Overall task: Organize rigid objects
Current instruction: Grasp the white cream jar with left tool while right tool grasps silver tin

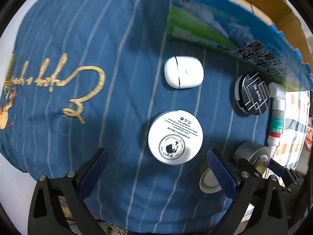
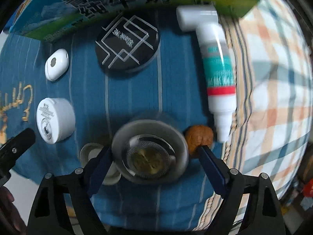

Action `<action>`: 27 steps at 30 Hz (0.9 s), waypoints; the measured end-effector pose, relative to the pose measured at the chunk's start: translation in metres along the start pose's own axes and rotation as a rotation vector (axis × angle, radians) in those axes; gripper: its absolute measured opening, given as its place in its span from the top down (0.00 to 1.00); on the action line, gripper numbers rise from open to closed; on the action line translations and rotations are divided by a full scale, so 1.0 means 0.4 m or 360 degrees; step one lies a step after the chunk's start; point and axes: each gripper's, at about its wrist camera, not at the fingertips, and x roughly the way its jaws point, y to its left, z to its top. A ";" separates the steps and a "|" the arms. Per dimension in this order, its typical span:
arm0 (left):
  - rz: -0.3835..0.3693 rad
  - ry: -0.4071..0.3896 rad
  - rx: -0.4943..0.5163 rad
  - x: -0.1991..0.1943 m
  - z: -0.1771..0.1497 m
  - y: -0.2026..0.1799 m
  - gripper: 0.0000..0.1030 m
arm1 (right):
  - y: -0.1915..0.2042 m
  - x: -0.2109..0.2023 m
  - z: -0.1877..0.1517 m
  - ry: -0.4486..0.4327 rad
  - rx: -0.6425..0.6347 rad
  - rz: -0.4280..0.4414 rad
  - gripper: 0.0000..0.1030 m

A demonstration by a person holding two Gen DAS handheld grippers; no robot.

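On a blue striped cloth lie a white cream jar (image 1: 175,137) (image 2: 55,123), a white earbud case (image 1: 183,72) (image 2: 56,65), a black round tin (image 1: 252,95) (image 2: 127,43) and a white tube (image 1: 276,115) (image 2: 217,68). My left gripper (image 1: 157,168) is open, its fingers either side of the cream jar, just short of it. My right gripper (image 2: 153,156) is shut on a round glass cup with a metal strainer (image 2: 149,151) (image 1: 252,155). A walnut (image 2: 199,138) and a small silver lid (image 2: 97,154) (image 1: 209,181) lie beside it.
A blue-green milk carton box (image 1: 225,25) (image 2: 97,5) stands along the far edge. A plaid sheet (image 2: 273,78) lies to the right of the cloth. Gold embroidery (image 1: 64,84) marks the cloth's left part.
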 end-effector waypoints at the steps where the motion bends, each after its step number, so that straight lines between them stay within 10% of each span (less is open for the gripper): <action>1: -0.0006 0.0014 0.0013 0.013 0.006 -0.004 0.00 | 0.013 0.006 0.001 -0.0008 -0.0013 -0.0014 0.14; 7: 0.0038 0.0099 0.0102 0.102 0.028 -0.029 0.00 | 0.055 0.034 -0.018 0.0061 -0.0073 -0.0045 0.28; 13: -0.0018 0.0149 0.0090 0.170 0.028 -0.023 0.36 | 0.045 0.114 -0.012 0.0166 -0.0056 -0.0018 0.28; 27: 0.0029 0.0158 0.0116 0.255 -0.020 -0.003 0.30 | 0.015 0.189 -0.122 0.0270 0.0018 0.0014 0.27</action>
